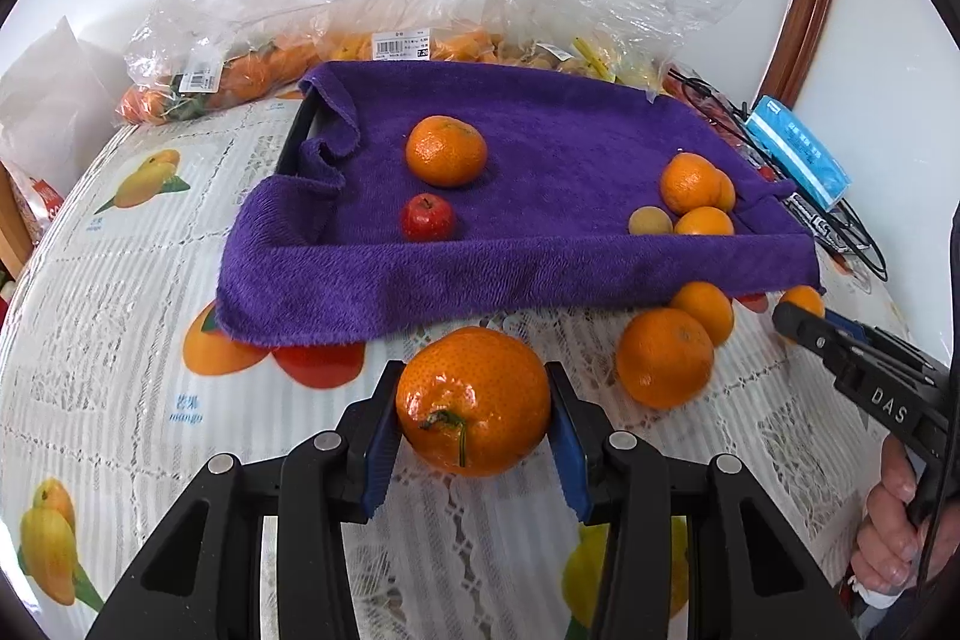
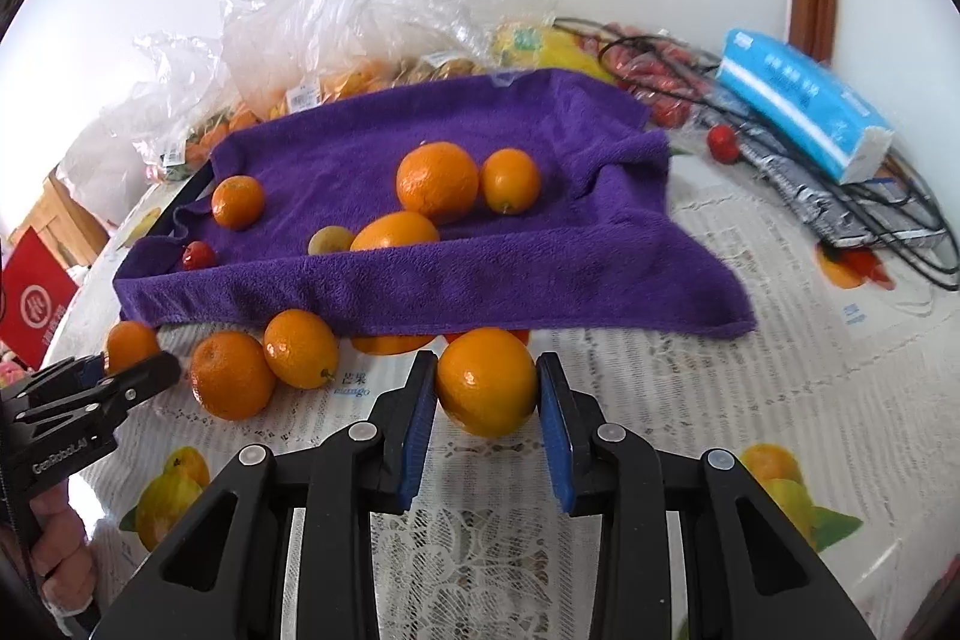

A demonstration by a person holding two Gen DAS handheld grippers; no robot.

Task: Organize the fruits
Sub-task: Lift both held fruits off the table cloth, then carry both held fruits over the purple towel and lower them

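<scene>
The left gripper point(image 1: 474, 409) clamps a stemmed mandarin point(image 1: 473, 402) above a fruit-print tablecloth point(image 1: 120, 340), before a purple towel point(image 1: 540, 256) holding oranges and a small red apple point(image 1: 427, 217).

Between the black left tongs point(image 1: 474, 415), with their blue pads, sits a speckled orange mandarin point(image 1: 473, 400) with a green stem. The right tongs point(image 2: 486, 400), also black with blue pads, flank a smooth yellow-orange fruit point(image 2: 486, 381). Beyond both spreads a deep purple towel point(image 1: 540, 232) bearing orange citrus and one small red fruit point(image 1: 427, 216). The counter point(image 1: 120, 316) wears white lace printed with yellow mangoes.
</scene>
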